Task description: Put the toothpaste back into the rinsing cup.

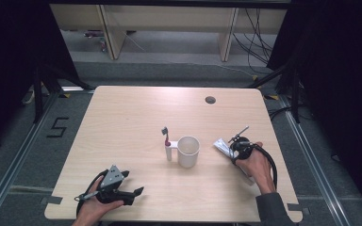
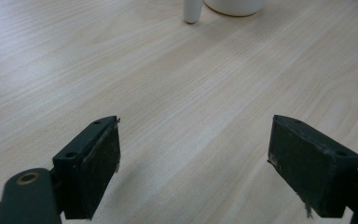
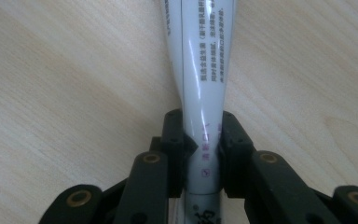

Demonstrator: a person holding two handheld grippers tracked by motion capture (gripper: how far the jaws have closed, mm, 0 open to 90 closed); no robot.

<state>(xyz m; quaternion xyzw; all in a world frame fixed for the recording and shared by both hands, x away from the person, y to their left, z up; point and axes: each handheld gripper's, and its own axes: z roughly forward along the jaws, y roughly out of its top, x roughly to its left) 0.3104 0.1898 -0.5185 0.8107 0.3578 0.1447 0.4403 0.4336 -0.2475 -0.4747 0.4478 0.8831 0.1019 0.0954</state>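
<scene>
In the high view, one white mug (image 1: 188,151) stands near the middle of the wooden table (image 1: 132,113); its inside looks bare as far as can be told. Just left of it one small white holder (image 1: 170,149) stands upright, touching or almost touching the mug, with one toothbrush (image 1: 165,135) rising from it, head up. One white toothpaste tube (image 1: 222,146) lies to the right of the mug, slanting toward the near right. The right gripper (image 1: 235,149) sits on the tube's near part, with the person's right hand (image 1: 256,165) behind it and the forearm coming in from the near right edge. The left gripper (image 1: 133,183) lies low at the near left, pointing right, held by the left hand (image 1: 96,206), well apart from the mug.

In the left gripper view, its two jaws stand wide over bare wood, with the holder's foot (image 2: 191,11) and the mug's base (image 2: 235,6) at the far edge.

In the right gripper view, the jaws are narrow and pinch the tube (image 3: 204,88), which runs away from the camera flat on the table.
</scene>
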